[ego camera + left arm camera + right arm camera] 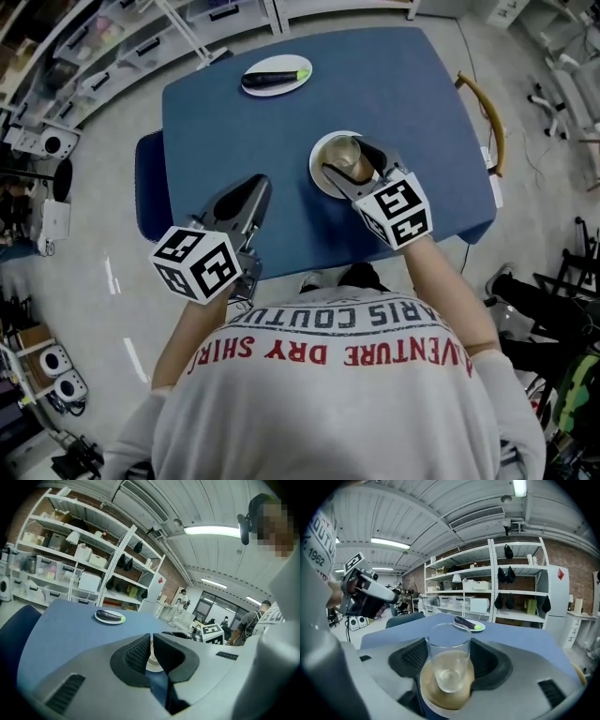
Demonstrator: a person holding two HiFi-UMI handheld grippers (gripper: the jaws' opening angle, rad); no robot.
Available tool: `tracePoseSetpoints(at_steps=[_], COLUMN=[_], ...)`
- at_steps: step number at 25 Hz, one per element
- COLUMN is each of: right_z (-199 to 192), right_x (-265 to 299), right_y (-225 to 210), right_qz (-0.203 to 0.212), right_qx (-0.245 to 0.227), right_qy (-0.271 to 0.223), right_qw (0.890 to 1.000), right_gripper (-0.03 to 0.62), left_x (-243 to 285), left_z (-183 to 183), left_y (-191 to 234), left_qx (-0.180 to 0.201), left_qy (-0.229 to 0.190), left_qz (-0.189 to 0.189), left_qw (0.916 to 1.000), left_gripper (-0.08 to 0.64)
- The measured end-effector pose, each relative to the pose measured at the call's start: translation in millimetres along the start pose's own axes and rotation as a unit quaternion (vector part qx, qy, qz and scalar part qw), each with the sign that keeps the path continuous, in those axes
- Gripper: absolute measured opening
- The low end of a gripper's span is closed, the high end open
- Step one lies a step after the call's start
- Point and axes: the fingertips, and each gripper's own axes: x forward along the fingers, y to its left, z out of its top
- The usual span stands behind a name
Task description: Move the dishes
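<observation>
On the near plate (317,178): one glass (345,154), clasped by the right gripper (353,161).
Its two jaws press the glass from both sides while the glass stands upright on the tan plate, at the right of the blue table (234,131). Two plates in all: the second (281,62) lies well apart at the far edge, bearing one dark eggplant (275,79). The left gripper (257,185) hangs over the table's near left part, jaws clenched on nothing but a thin slit.
</observation>
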Motion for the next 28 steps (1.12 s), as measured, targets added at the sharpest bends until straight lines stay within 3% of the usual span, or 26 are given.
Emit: tracePoseSetpoints(at_steps=[16, 28], right_z=[2.4, 36.8], right_x=[-3.5, -34.3], right_y=[6.5, 5.7], right_qz=[0.023, 0.021], right_qx=[0.001, -0.005], right_qy=[0.019, -0.018], right_qw=[1.000, 1.000], right_gripper=[0.284, 0.285], left_x=[-5.5, -10.1], left_z=[1.8, 1.1], left_y=[-14.7, -28.2], left_qx=[-0.012, -0.006], left_qy=[-0.015, -0.023], left_qz=[0.011, 0.000], left_qw=[0.9997, 0.9997], left_gripper=[0.041, 0.041])
